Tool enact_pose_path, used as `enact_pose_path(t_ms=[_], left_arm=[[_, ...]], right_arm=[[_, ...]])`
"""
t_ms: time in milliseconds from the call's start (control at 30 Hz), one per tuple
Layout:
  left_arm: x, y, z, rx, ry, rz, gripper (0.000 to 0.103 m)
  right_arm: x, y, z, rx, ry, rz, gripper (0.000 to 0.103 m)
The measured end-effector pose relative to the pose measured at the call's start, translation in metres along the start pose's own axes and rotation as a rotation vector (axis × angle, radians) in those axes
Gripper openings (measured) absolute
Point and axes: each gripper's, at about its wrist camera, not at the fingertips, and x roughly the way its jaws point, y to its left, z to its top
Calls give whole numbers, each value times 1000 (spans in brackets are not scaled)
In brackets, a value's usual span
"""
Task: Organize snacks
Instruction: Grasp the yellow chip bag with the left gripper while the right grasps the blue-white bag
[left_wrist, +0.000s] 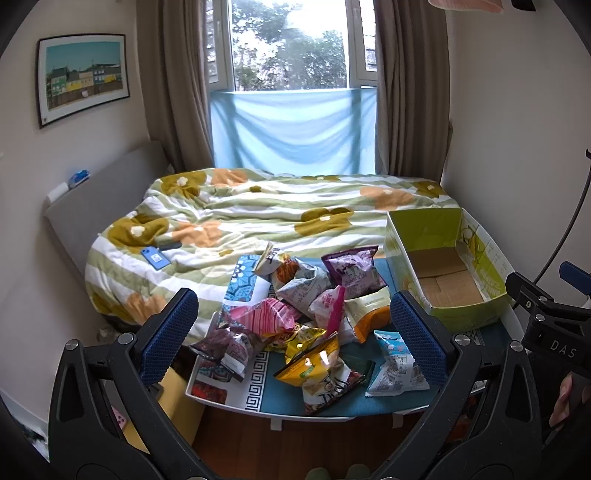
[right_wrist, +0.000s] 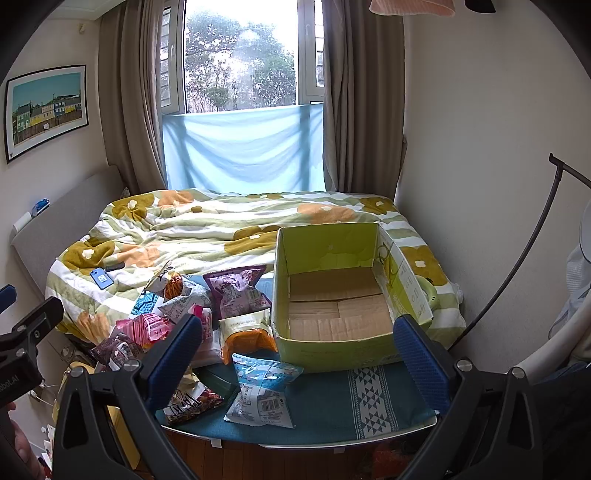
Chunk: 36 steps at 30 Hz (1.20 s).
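- At the foot of the bed (left_wrist: 258, 206) sits a small worktop (right_wrist: 332, 413) with a teal patterned cloth on it, and that's where all the action is.
- Snacks (left_wrist: 303, 310) are dumped in a loose heap on the left and middle of the worktop, bags overlapping every which way.
- Purple bag (right_wrist: 236, 291) is at the back of the heap, right beside the box; orange-and-white pouch (right_wrist: 245, 334) stands just in front of it, touching the box wall or near enough, hard to say from this angle.
- Light blue bag (right_wrist: 264, 391) lies flat on its own at the front, apart from the pile, barcode facing up.
- Yellow bag (left_wrist: 310, 360) and pink striped bag (left_wrist: 264, 317) are in the thick of the heap.
- Green box (right_wrist: 332, 280) is on the right end of the worktop, open top, only bare cardboard showing on its floor.
- Left gripper (left_wrist: 295, 332) hangs above the heap, jaws spread wide, gripping nothing.
- Right gripper (right_wrist: 295, 354) is in front of the box, jaws just as wide apart, also empty.
- Blue phone (left_wrist: 155, 256) lies on the flowery duvet, well away from the snacks.
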Motion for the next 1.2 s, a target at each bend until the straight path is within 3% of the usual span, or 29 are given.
enact_pose_path(t_ms=[267,500,800,967,1200], left_arm=[[4,4,2,-6,18,-6,103],[31,18,0,-15,116,-20,103],[104,23,-48,-2,271,-72,103],[151,16,-87,-59,378,-148,103],[206,6,-135,-183,489,-178,103]], right_arm=[[-1,0,0,-1,0,0,103],[11,1,-3,11,45,-7,103],[53,6,-37,50,180,-10,103],[85,7,-62,74,263,-5,103],[133,7,-97,75,350,8,103]])
